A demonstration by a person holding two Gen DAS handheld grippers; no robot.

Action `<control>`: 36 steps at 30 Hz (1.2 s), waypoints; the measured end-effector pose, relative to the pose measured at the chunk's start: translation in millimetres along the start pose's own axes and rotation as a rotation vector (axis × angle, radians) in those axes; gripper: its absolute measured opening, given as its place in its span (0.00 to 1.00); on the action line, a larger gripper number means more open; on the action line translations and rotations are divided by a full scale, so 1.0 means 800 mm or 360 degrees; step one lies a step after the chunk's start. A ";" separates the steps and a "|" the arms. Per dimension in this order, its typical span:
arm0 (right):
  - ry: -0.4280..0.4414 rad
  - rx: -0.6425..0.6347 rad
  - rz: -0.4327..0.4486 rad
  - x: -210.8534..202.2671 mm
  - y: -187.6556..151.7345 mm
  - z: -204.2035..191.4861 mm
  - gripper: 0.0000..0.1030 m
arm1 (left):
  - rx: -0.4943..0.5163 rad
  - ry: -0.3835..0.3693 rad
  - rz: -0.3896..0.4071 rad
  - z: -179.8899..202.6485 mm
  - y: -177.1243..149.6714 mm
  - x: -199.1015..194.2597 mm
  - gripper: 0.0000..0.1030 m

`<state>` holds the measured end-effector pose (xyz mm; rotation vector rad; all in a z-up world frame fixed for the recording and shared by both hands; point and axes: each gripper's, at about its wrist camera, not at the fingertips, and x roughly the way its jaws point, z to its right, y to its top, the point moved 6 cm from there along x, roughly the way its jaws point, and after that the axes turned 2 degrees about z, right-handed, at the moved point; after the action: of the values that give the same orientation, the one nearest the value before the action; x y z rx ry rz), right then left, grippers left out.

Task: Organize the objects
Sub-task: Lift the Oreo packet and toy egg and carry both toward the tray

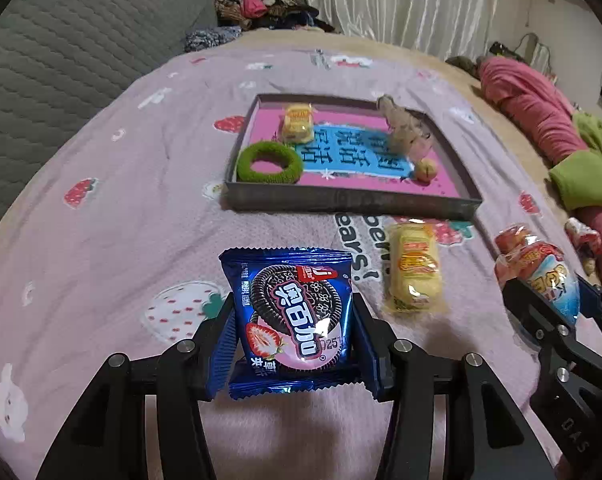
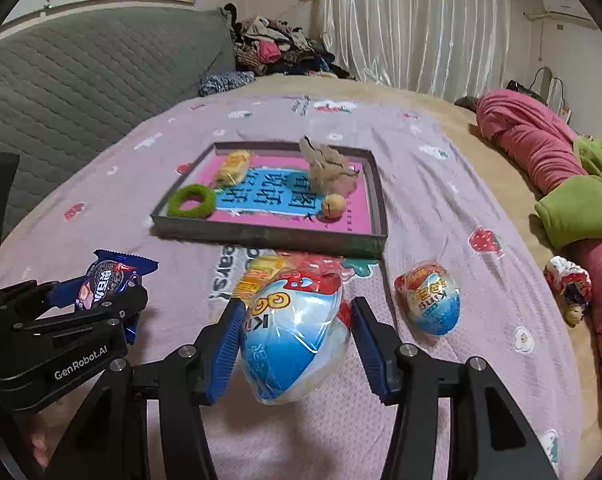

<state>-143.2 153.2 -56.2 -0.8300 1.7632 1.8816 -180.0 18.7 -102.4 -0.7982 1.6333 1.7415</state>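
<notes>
My left gripper (image 1: 295,308) is shut on a blue Oreo biscuit packet (image 1: 297,316), held upright above the pink bedsheet. My right gripper (image 2: 297,312) is shut on a blue, white and red Kinder egg (image 2: 293,344), also lifted off the sheet. Each view shows the other gripper: the right gripper (image 1: 557,300) with its egg (image 1: 549,272), and the left gripper (image 2: 113,300) with its packet (image 2: 109,280). Ahead lies a shallow dark tray (image 1: 341,202) with a pink floor. It holds a green ring (image 1: 269,162), a yellow cake packet (image 1: 297,122), a beige plush (image 1: 405,128) and a small yellow ball (image 1: 426,170).
A yellow cake packet (image 1: 415,272) lies on the sheet before the tray. A second Kinder egg (image 2: 429,298) rests right of my right gripper. Rolled pink bedding (image 2: 529,140) and green cloth (image 2: 577,208) line the right edge. A grey quilted cushion (image 2: 81,80) stands left; a clothes pile (image 2: 277,50) lies behind.
</notes>
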 end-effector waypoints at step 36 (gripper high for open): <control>0.0015 -0.0062 0.0258 -0.162 0.022 -0.040 0.52 | -0.0047 -0.0020 0.0272 -0.030 -0.007 -0.178 0.52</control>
<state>-56.1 131.4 44.4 -0.7303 1.8544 2.0238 -85.7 -9.7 3.4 -0.6759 1.7142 1.8879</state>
